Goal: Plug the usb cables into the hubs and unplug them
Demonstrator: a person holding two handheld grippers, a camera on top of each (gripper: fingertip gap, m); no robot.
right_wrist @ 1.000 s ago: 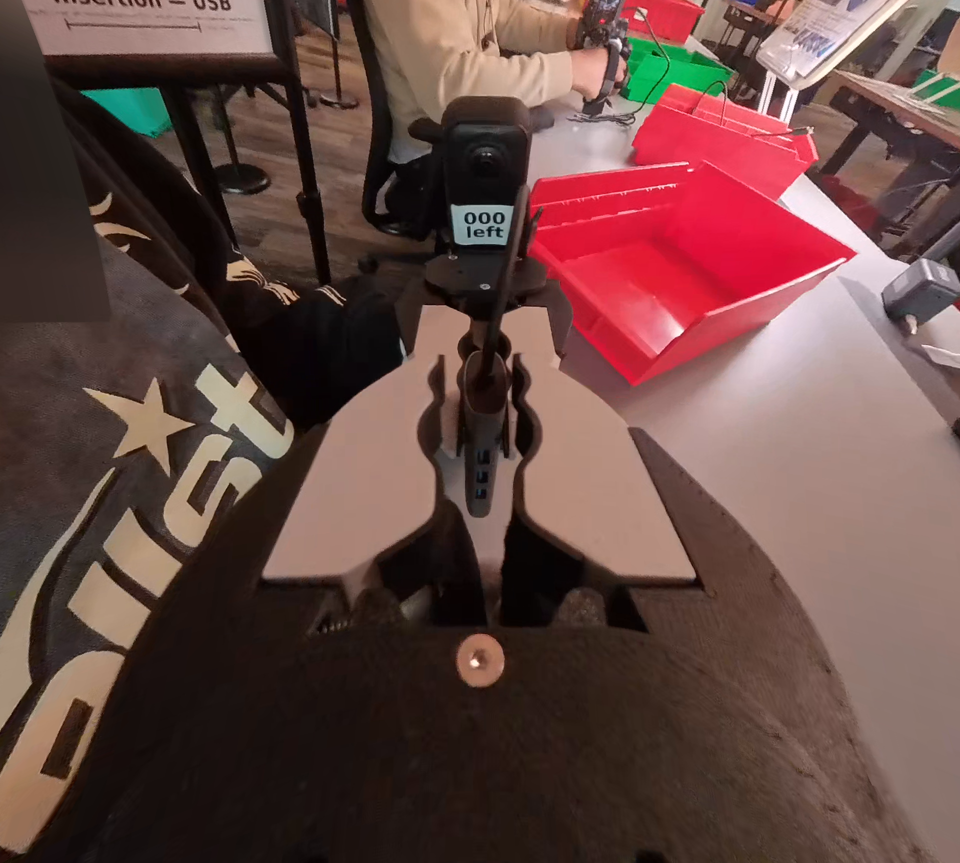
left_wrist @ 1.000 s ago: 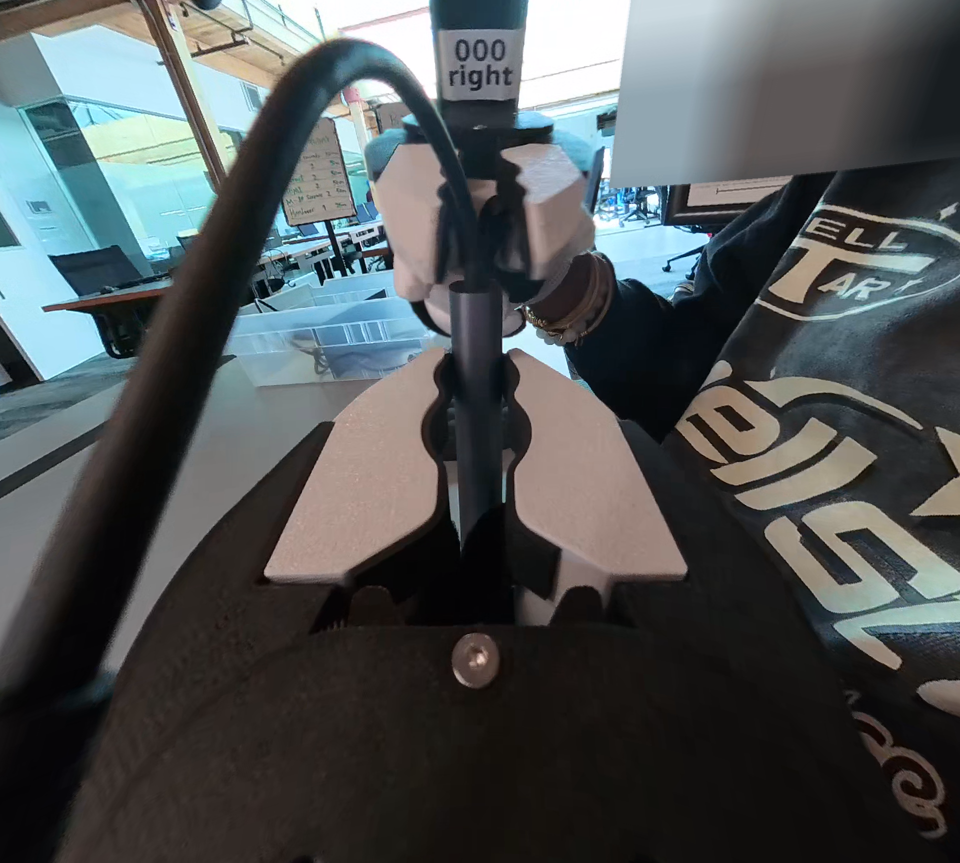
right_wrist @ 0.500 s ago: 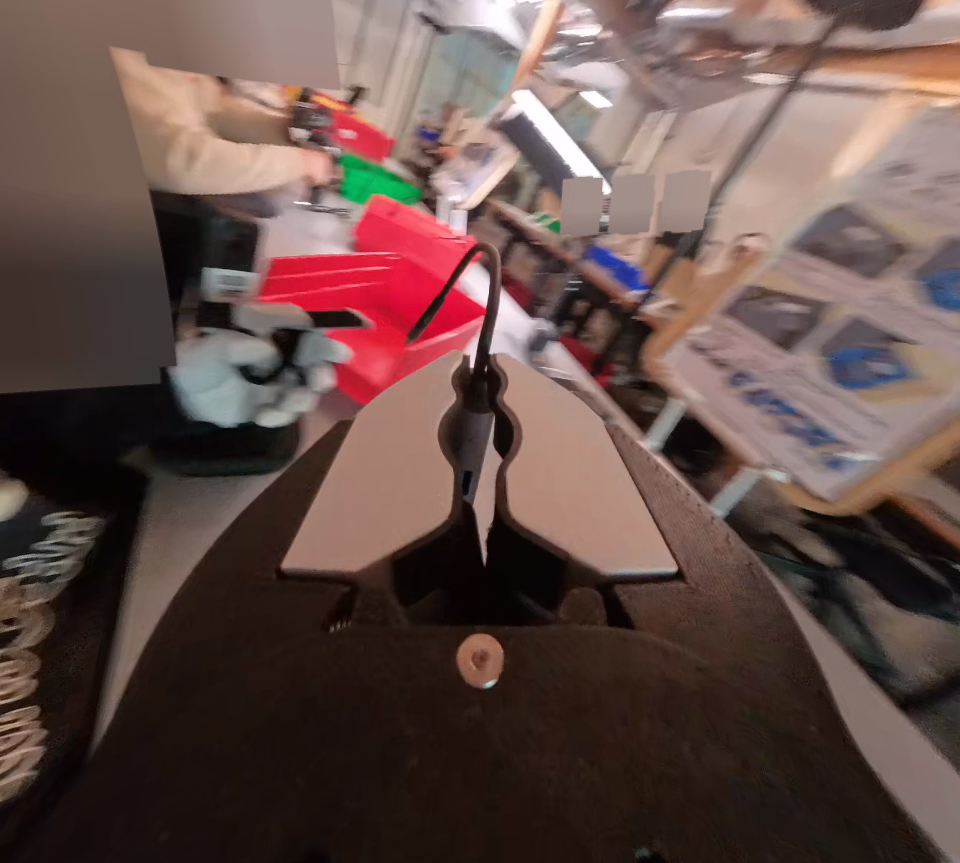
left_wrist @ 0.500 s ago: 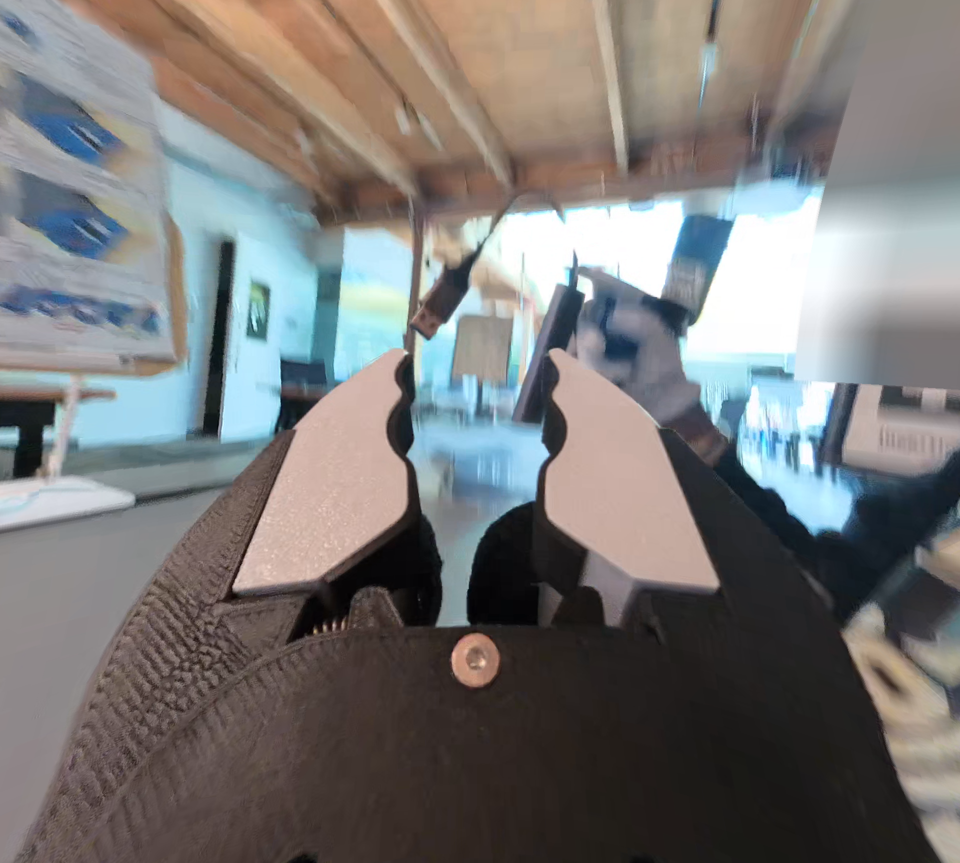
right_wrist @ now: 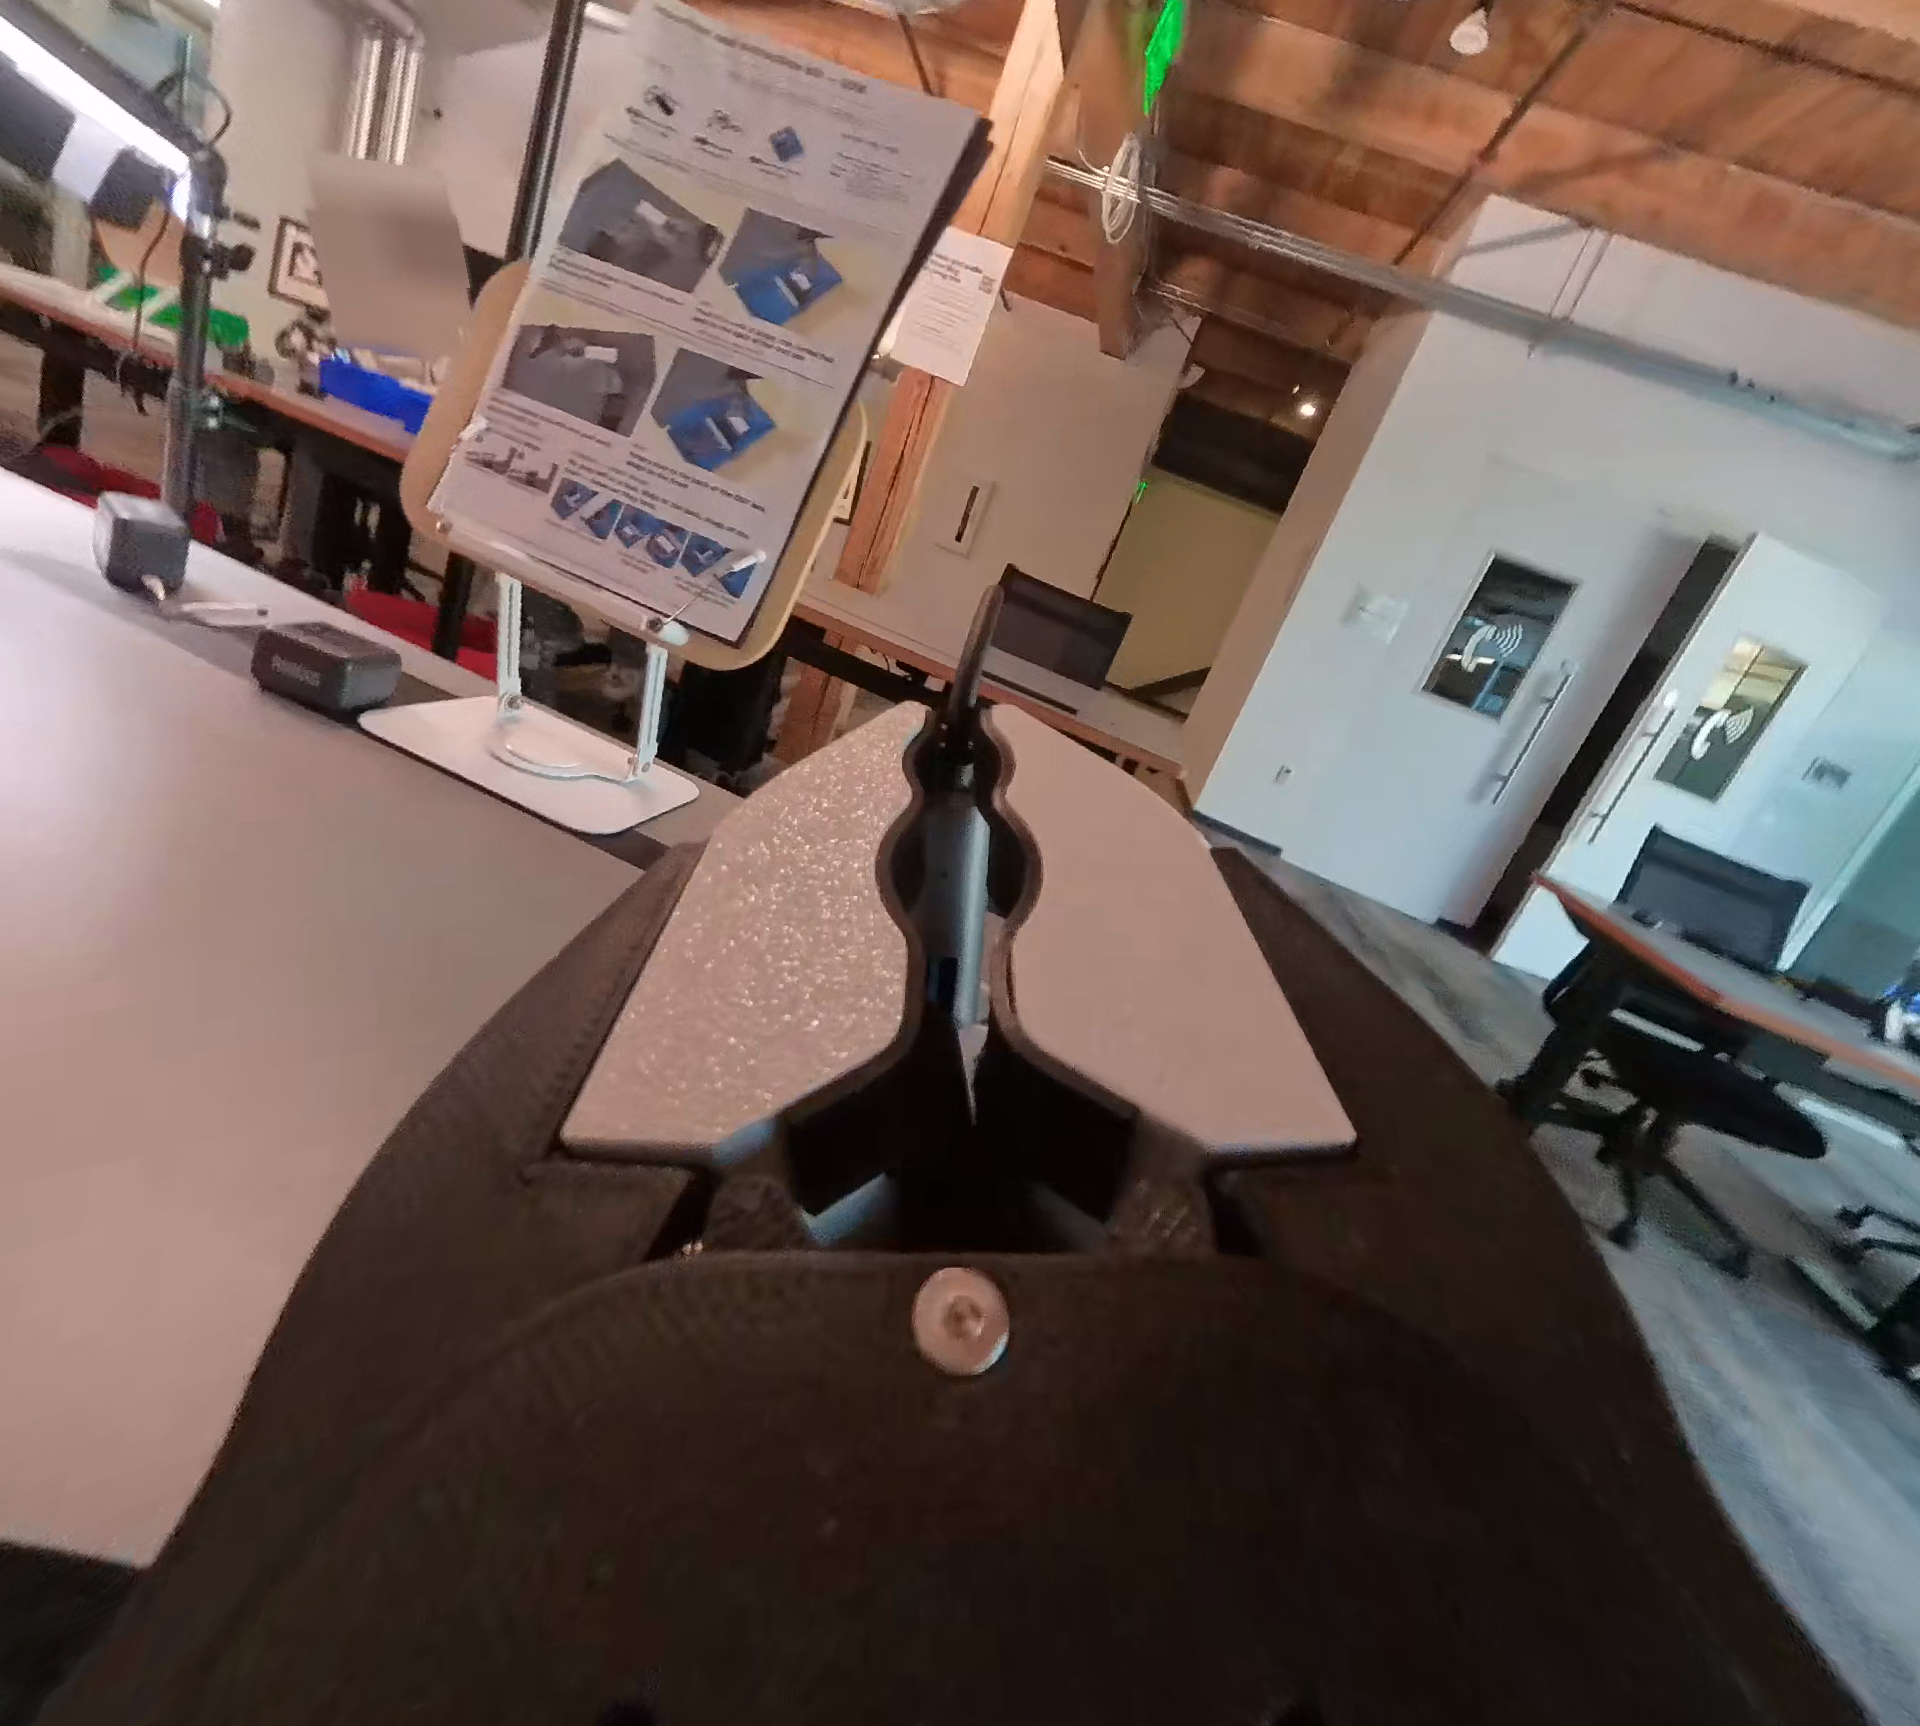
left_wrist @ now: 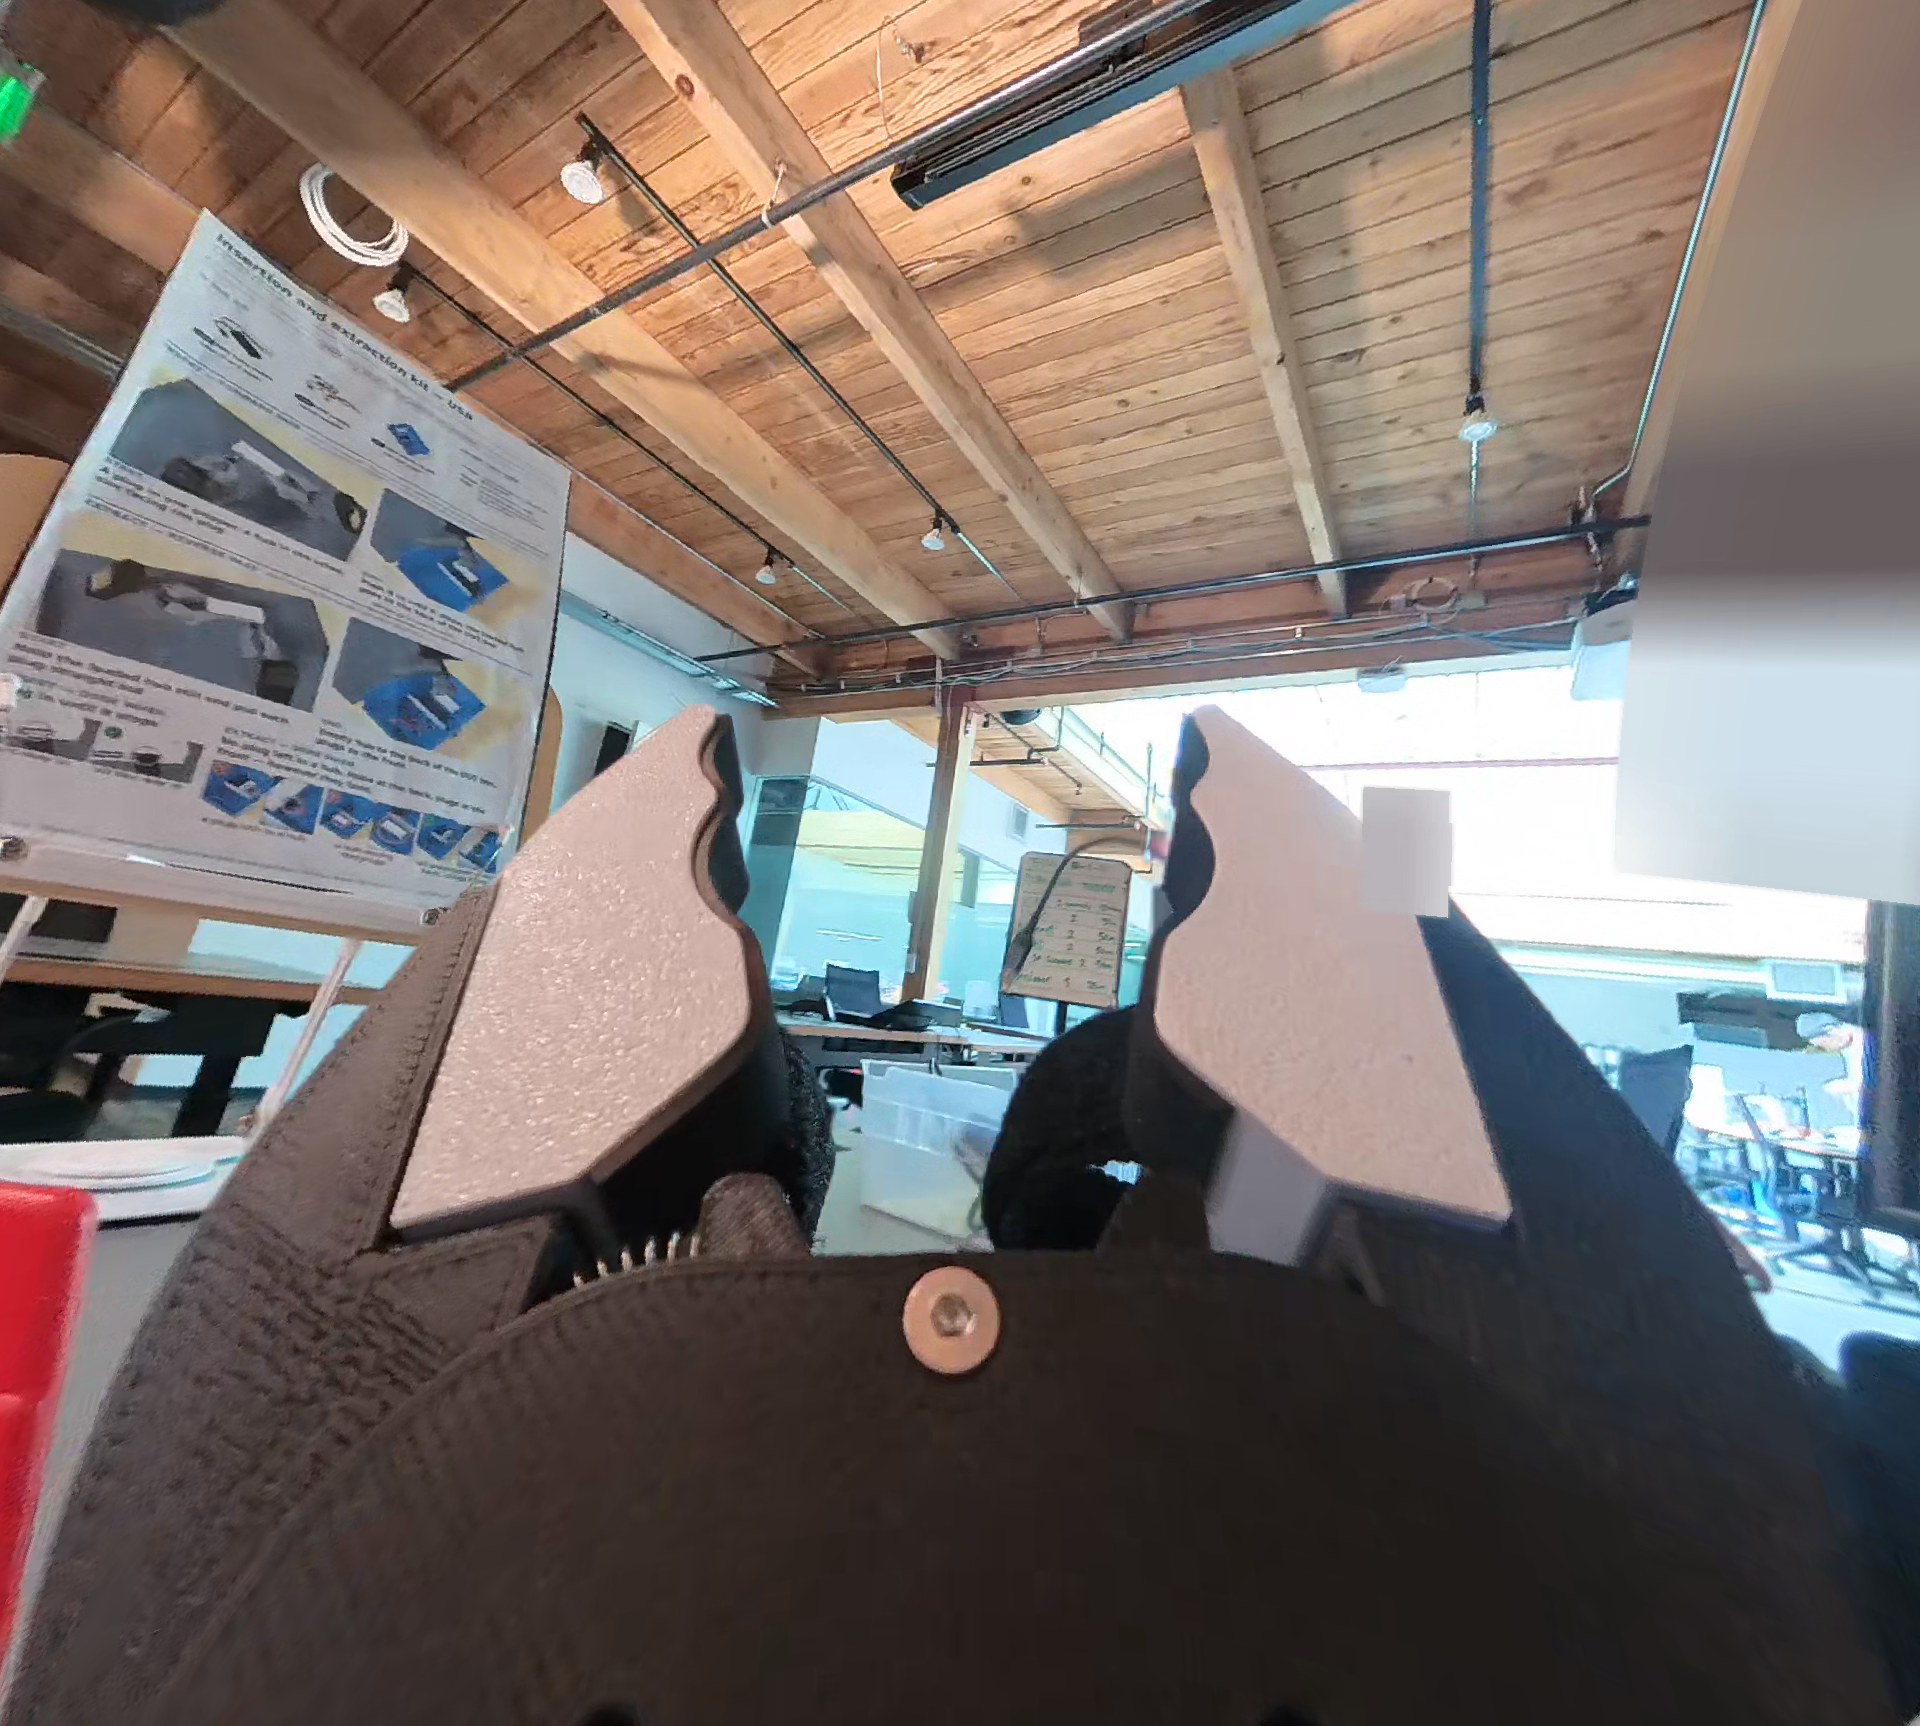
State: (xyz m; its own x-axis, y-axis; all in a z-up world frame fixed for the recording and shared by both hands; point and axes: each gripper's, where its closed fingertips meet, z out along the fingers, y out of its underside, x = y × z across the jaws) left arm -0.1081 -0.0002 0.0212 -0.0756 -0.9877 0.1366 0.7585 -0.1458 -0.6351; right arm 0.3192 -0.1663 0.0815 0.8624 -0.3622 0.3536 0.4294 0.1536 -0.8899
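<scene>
My right gripper (right_wrist: 958, 720) is shut on a slim grey usb hub (right_wrist: 958, 887), held edge-on between the pads. The hub's black cable (right_wrist: 977, 648) rises from the fingertips. My left gripper (left_wrist: 956, 731) is wide open and empty, tilted up towards the wooden ceiling. In the left wrist view a thin black cable end (left_wrist: 1039, 907) hangs farther off, seen through the gap between the fingers. The right gripper itself does not show in that view.
The grey table (right_wrist: 208, 897) lies to the left of the right gripper. On it are a poster on a white stand (right_wrist: 686, 305), a small black box (right_wrist: 322, 668) and a power adapter (right_wrist: 135, 538). A red bin (left_wrist: 31, 1281) and a clear plastic bin (left_wrist: 925, 1126) show in the left wrist view. Tip to tip, the grippers are about 45 cm apart.
My left gripper has opened, let go of what it held, and swung up and away. My right gripper, still shut on the hub, has turned towards the poster stand.
</scene>
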